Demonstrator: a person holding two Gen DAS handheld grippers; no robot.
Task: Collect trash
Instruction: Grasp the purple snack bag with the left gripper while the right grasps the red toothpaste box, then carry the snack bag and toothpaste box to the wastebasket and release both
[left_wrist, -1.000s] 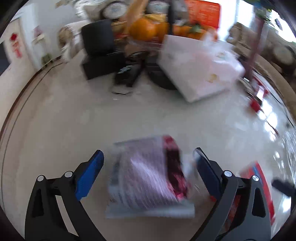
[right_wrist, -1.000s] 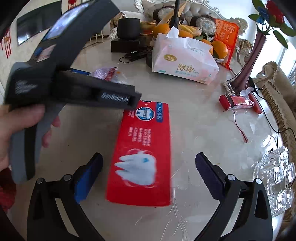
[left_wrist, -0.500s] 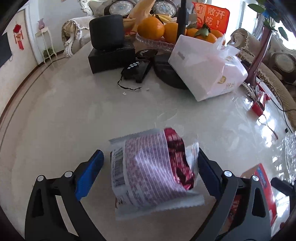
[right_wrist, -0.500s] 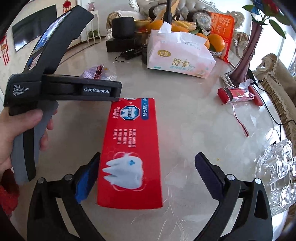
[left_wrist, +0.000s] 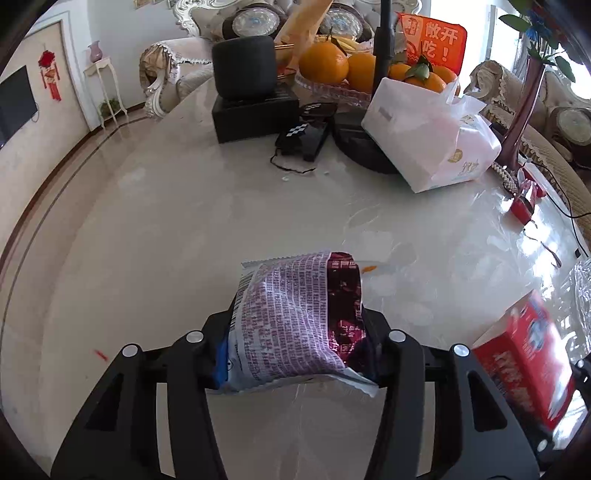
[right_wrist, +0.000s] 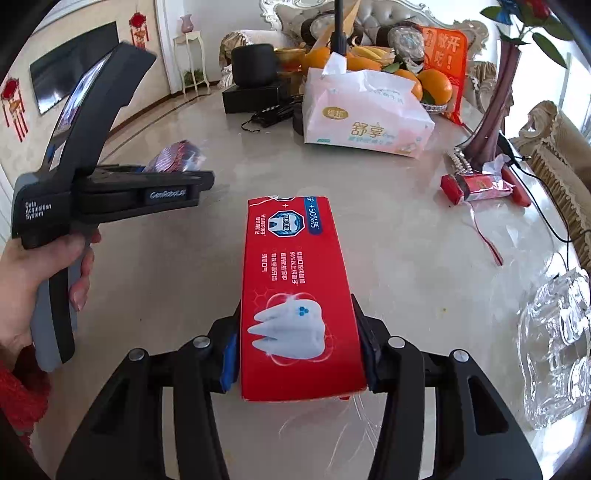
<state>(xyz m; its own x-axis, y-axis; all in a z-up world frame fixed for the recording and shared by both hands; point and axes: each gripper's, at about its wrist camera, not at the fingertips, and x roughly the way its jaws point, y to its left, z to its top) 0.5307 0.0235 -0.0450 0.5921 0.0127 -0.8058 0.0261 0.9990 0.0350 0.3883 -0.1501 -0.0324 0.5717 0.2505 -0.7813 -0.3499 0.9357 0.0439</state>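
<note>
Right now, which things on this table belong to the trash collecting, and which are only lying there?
Belong to the job:
- snack wrapper, gripped by the left gripper, whose fingers just closed on it
- red toothpaste box, gripped by the right gripper, likewise just closed
- likely the torn red packet

Just lying about:
- tissue pack
- oranges
- black speaker
- vase
- glass dish

A glossy polished stone tabletop (left_wrist: 155, 229) is reflecting window light. A crinkled shiny foil snack wrapper (left_wrist: 295, 317), a smooth cardboard toothpaste box (right_wrist: 295, 288), and matt black plastic gripper arms.
</note>
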